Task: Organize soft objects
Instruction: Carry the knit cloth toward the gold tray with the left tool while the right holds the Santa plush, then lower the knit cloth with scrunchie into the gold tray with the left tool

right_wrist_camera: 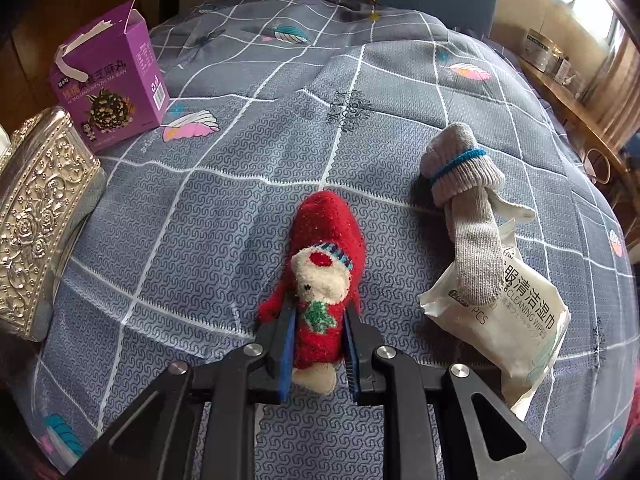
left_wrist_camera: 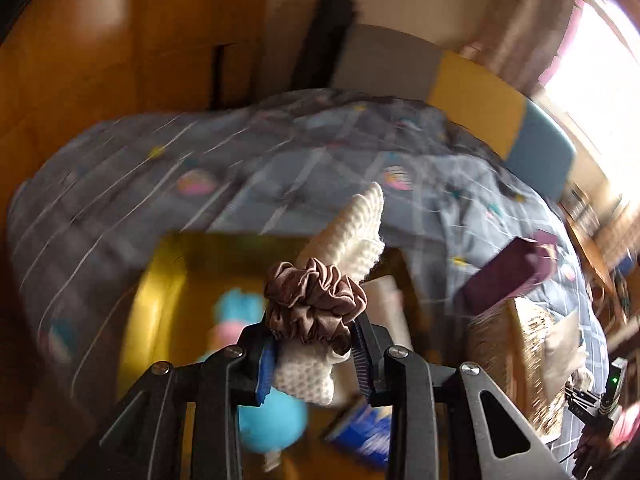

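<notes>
My left gripper [left_wrist_camera: 314,340] is shut on a white knitted cloth [left_wrist_camera: 352,236] with a brown scrunchie [left_wrist_camera: 314,300] around it, held above a yellow box [left_wrist_camera: 160,288] on the bed. A blue and pink soft toy [left_wrist_camera: 240,312] lies in the box. My right gripper [right_wrist_camera: 318,334] has its fingers on both sides of a red plush sock with a bear face [right_wrist_camera: 324,264] lying on the quilt. A grey sock with a blue band [right_wrist_camera: 464,196] lies to its right, partly on a white pack of wipes [right_wrist_camera: 508,320].
A grey checked quilt [right_wrist_camera: 240,184] covers the bed. A purple carton [right_wrist_camera: 108,80] and a silver embossed box [right_wrist_camera: 36,216] stand at the left in the right wrist view. A blue pack [left_wrist_camera: 364,432] lies beside the yellow box. A wooden shelf [right_wrist_camera: 568,92] runs at the right.
</notes>
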